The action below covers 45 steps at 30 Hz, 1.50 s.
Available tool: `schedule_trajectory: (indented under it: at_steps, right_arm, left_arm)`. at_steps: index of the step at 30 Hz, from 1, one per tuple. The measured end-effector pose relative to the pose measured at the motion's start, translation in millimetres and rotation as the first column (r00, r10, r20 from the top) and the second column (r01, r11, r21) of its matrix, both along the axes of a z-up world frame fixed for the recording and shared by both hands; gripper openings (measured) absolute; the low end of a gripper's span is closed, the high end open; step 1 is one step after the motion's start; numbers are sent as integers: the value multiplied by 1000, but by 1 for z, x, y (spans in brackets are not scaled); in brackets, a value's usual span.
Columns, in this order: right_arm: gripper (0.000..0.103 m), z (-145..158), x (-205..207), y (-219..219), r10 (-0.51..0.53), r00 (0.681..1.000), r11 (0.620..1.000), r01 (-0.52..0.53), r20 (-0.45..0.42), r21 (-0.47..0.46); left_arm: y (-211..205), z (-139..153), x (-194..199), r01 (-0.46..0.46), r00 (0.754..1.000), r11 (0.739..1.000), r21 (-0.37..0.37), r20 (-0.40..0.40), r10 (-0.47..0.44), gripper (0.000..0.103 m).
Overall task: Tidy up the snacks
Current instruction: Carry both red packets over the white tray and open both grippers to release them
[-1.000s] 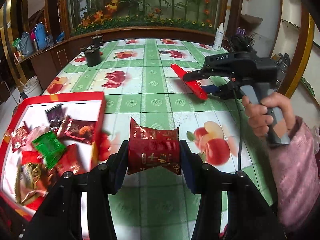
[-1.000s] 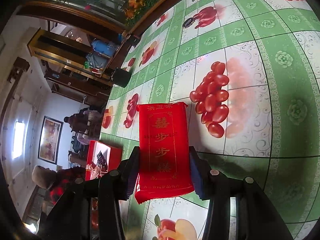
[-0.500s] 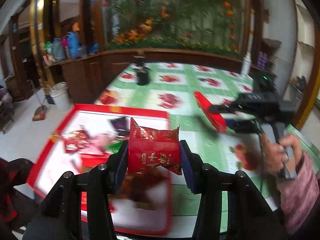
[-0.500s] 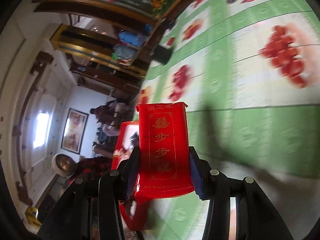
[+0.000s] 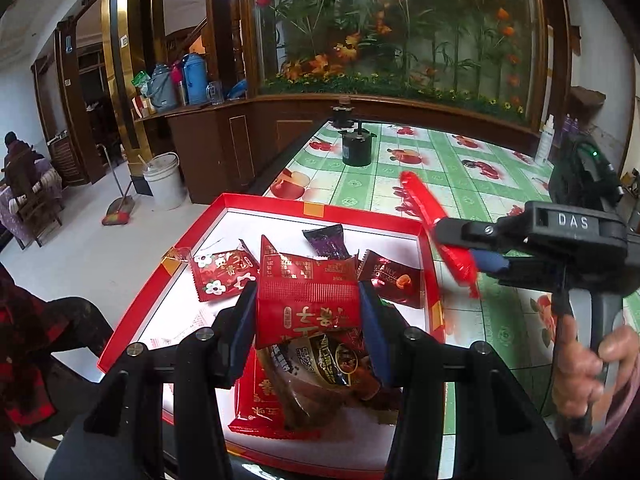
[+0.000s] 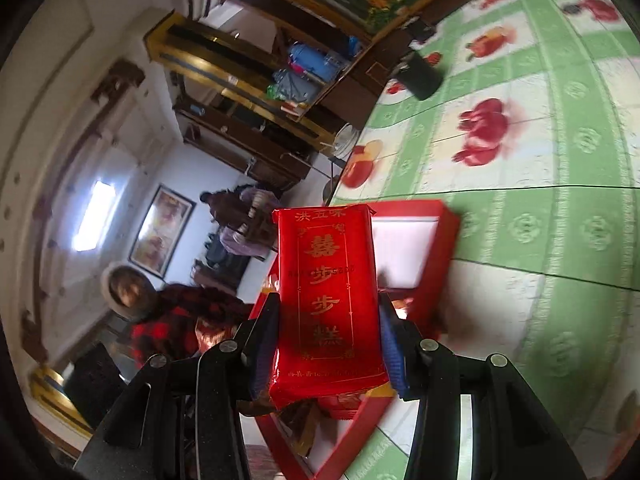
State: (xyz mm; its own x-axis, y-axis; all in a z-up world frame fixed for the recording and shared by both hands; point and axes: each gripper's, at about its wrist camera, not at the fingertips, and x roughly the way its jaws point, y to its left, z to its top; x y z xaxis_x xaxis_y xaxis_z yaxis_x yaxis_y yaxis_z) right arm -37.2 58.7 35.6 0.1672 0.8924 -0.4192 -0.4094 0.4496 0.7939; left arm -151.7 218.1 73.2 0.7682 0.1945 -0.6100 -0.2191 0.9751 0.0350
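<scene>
A red tray (image 5: pixel 430 280) with a white floor sits at the desk's near corner, piled with wrapped snacks. Beyond it the desk (image 5: pixel 448 168) runs off under a green cloth printed with fruit, carrying a black pot (image 5: pixel 357 150); behind stand dark wood cabinets and a flower mural. The left tool (image 5: pixel 308 312) is clamped on a crinkled red snack packet (image 5: pixel 306 300) above the tray. The right tool (image 6: pixel 326 344) grips a long red packet (image 6: pixel 328 296) with gold lettering, held over the tray's edge.
</scene>
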Motion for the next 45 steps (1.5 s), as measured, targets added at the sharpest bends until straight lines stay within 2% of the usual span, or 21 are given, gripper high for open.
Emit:
schedule_trajectory:
  at_steps: [4,7,16,21,25,28,34,42,45]
  right_arm:
    - [46,12,-19,10,11,995,1000,-8,97,-22]
    - [46,17,-28,8,12,990,1000,-9,138,-28]
    - [46,24,-36,21,30,971,996,-9,238,-90]
    - [46,25,-35,25,49,967,994,-23,249,-106]
    - [47,25,-33,22,33,957,991,7,287,-136]
    - [46,21,-28,19,19,967,991,16,256,-136]
    - [45,25,-32,20,27,957,990,14,289,-139]
    - [48,17,-25,19,4,972,982,41,235,-186]
    - [48,10,-21,20,11,981,978,30,195,-209]
  left_arm:
    - [3,2,-3,-8,1000,1000,22,16,7,47]
    - [5,2,-3,-13,1000,1000,23,20,12,47]
    - [12,1,1,-21,1000,1000,17,17,21,47]
    - [11,1,2,-23,1000,1000,20,12,23,47]
    - [12,0,4,-28,1000,999,23,9,28,47]
    - [14,-1,6,-37,999,999,24,5,37,47]
    - [22,-7,7,-65,998,998,26,-11,65,47]
    - [23,-11,9,-83,996,996,26,-27,84,49]
    - [26,-12,8,-102,994,994,27,-30,103,58]
